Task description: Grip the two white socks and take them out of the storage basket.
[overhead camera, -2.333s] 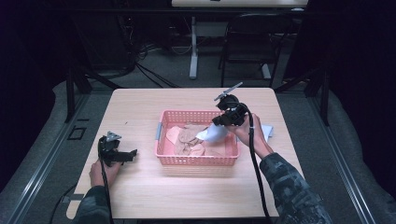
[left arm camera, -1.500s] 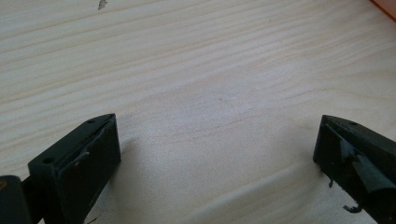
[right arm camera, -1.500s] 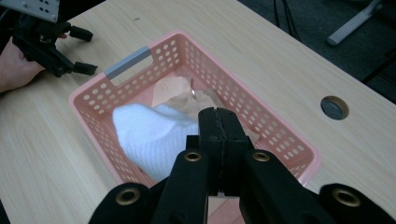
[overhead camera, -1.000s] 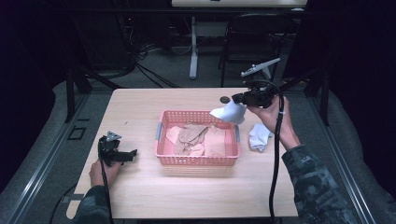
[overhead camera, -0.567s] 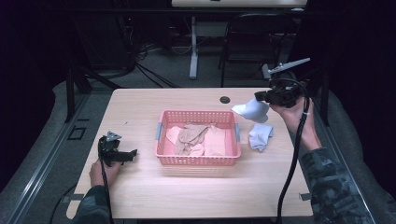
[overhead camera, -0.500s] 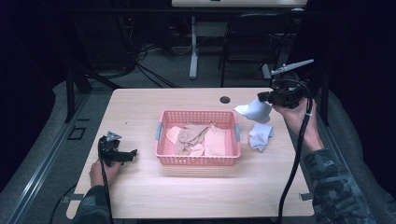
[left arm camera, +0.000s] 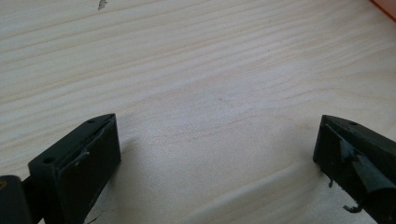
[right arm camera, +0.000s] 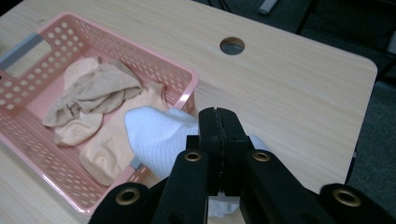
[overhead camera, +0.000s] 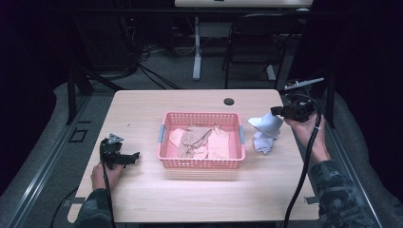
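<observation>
High view: a pink perforated plastic basket (overhead camera: 202,164) sat mid-table on the pale wood table (overhead camera: 142,118), containing crumpled tan and peach socks (overhead camera: 199,140). The right gripper (overhead camera: 278,112), held above the table right of the basket, pinched a white sock (overhead camera: 267,124); a second white sock (overhead camera: 261,143) lay crumpled on the table below it. The left gripper (overhead camera: 130,156) rested near the table's left edge.

Left gripper view: the two black rectangular jaws stood spread wide over bare wood grain (left arm camera: 210,84).

Right gripper view: the jaws were pressed together on the white sock's (right arm camera: 161,135) ribbed knit fabric, beside the basket's (right arm camera: 187,93) rim. A round cable hole (right arm camera: 232,45) pierced the tabletop.
</observation>
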`<state>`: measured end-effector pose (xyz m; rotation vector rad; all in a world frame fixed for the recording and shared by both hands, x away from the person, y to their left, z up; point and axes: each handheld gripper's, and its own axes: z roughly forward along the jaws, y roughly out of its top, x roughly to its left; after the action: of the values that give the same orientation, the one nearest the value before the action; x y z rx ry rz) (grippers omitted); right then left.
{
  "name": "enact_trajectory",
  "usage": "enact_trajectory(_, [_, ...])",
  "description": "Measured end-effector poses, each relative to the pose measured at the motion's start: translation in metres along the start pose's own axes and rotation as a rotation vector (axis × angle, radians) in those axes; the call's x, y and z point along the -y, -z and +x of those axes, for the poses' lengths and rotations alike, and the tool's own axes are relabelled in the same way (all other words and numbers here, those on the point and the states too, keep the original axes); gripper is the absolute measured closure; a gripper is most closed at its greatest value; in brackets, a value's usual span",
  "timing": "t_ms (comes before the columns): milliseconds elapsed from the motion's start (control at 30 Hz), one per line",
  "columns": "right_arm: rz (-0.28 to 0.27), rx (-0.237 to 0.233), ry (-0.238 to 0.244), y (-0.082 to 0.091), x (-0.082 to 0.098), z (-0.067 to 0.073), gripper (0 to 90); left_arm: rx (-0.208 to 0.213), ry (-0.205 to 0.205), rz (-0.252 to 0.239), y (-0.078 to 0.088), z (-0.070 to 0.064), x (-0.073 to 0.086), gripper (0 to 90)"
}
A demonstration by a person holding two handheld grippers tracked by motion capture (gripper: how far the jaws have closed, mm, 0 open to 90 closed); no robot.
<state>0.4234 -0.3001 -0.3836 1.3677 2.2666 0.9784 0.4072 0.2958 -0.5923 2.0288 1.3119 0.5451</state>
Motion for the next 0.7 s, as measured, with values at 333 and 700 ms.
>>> enact_trajectory(333, [0.078, -0.002, -0.071, -0.036, 0.033, -0.017, 89.7, -0.001, 0.0, 0.0, 0.0, 0.0, 0.0, 0.6])
enact_trajectory(700, [0.158, 0.013, -0.114, -0.065, 0.063, -0.028, 89.6, -0.001, 0.0, 0.0, 0.0, 0.0, 0.0, 0.6])
